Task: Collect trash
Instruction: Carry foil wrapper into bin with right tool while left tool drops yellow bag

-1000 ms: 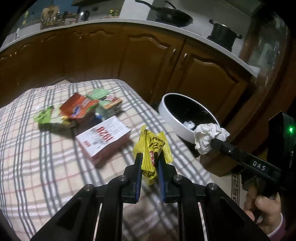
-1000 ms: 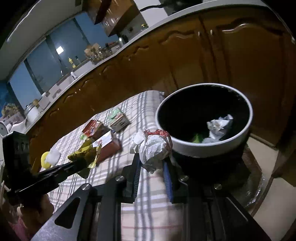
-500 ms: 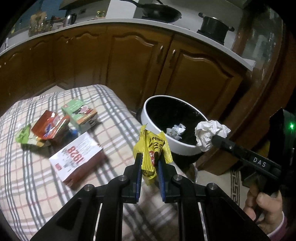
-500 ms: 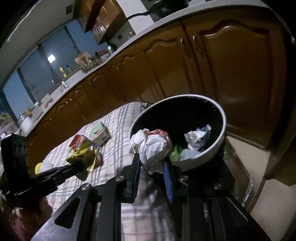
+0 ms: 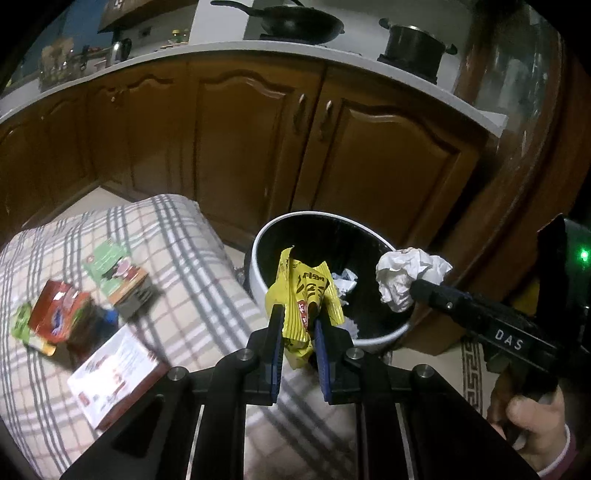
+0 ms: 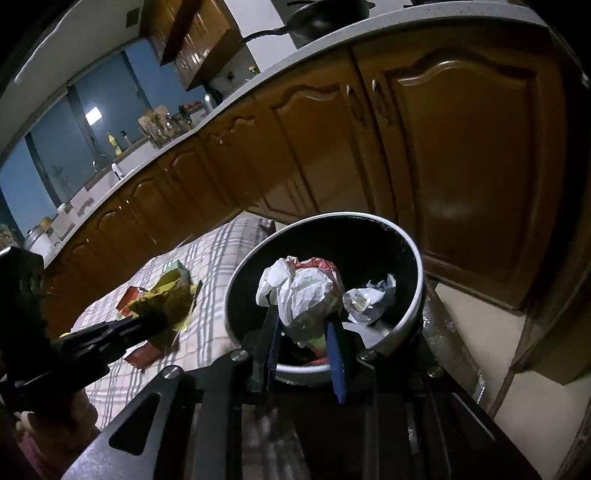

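Left hand-held gripper (image 5: 298, 328) clenched on a crumpled yellow snack wrapper with black and red print (image 5: 303, 295), pinched between its 2 blue-padded fingers (image 5: 277, 354); the wrapper sticks up above the fingertips and sits in front of the near rim of the round white-walled trash bin with black inside (image 5: 258, 280). Right hand-held gripper (image 6: 304, 325) grasping a crumpled white paper ball with a red patch on top (image 6: 303, 291); in the right wrist view the ball hangs over the bin opening (image 6: 413, 295), and its blue pad (image 6: 337, 362) reaches past the near rim. In the left wrist view the same ball (image 5: 406, 275) shows at the tip of the black right gripper body marked "DAS" (image 5: 506, 332), above the bin's right edge. Bin contents: crumpled white and silvery scraps (image 6: 369, 295) on the bottom. Bin stands on the floor just beside a surface covered with a beige cloth with grey plaid lines (image 5: 207, 258). Still lying on the cloth: 1 white and red flat carton (image 5: 114, 373), 1 red foil pouch (image 5: 59, 317), 1 green and white small packet (image 5: 110, 262), 1 green wrapper scrap (image 5: 20, 321) at the far left. Brown wooden cabinet doors (image 5: 388, 155) stand behind the bin, under a white kitchen worktop (image 5: 258, 48) carrying a black frying pan (image 5: 299, 22) and a black pot (image 5: 413, 48).
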A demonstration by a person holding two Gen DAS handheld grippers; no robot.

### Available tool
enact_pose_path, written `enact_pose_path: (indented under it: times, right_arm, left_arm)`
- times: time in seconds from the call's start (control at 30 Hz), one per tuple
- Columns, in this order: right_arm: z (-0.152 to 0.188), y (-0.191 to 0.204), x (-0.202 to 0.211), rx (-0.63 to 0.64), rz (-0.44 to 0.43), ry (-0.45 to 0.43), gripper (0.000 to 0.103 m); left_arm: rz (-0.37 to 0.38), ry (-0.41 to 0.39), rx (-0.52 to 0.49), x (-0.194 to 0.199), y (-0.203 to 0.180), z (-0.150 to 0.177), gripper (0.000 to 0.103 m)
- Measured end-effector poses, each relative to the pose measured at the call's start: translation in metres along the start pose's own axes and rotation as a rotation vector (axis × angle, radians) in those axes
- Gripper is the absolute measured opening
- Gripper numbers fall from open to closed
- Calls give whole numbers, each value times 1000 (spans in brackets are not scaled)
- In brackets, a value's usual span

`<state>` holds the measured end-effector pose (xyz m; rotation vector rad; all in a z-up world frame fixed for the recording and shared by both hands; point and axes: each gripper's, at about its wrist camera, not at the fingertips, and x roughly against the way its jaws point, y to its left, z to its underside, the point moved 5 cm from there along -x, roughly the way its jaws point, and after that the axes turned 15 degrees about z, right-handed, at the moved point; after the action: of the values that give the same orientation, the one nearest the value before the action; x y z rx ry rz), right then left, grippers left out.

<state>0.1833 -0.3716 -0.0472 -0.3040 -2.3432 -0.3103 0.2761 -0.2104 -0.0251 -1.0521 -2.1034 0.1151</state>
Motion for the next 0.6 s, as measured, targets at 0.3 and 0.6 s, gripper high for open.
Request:
enact_pose_path:
  times: [0.3, 0.6]
  right_arm:
    - [-9, -12, -17, 0, 24, 30, 24]
    - [-19, -17, -28, 12, 44, 44, 24]
  left_arm:
    - [0, 28, 5, -25, 0, -15, 14]
    - [-6, 54, -1, -42, -2, -19, 15]
